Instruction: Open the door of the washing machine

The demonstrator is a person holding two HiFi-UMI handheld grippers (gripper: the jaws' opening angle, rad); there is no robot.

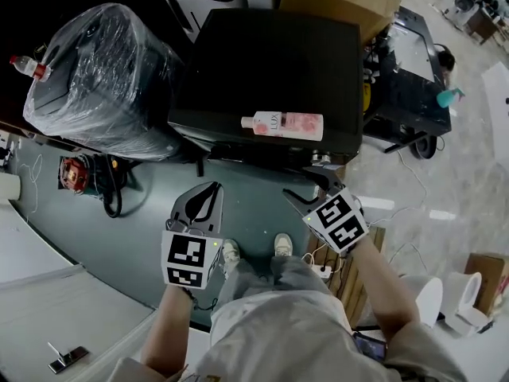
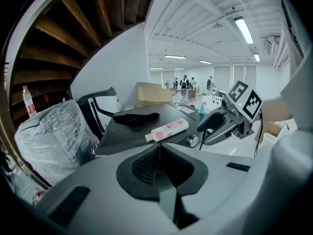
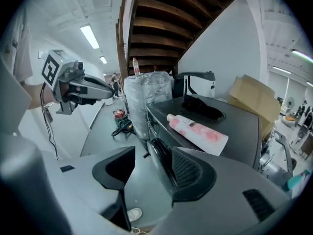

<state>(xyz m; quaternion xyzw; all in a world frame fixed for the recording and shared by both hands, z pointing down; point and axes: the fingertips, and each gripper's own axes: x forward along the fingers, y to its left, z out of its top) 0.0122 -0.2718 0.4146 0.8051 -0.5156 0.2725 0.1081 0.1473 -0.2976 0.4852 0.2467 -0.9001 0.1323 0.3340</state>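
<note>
head view, machine: washing machine (image 1: 270,62) stands at 12 o'clock from the person. its front faces 6 o'clock and is mostly hidden under the top edge. a bottle (image 1: 282,125) lies on top.
head view, grippers: right gripper (image 1: 308,188) is close to the front, at 5 o'clock of the bottle. left gripper (image 1: 211,191) hangs apart at 7 o'clock.
left gripper view: jaws pressed together, nothing between them. machine ahead at 12 o'clock.
right gripper view: jaws spread wide. door (image 3: 160,163) rim stands between them, beside the 3 o'clock jaw, not clamped.
step in hand: judged as lining up on the door edge. door looks unopened.
next move: likely calls for closing on or hooking the rim, then pulling outward in an arc.
</note>
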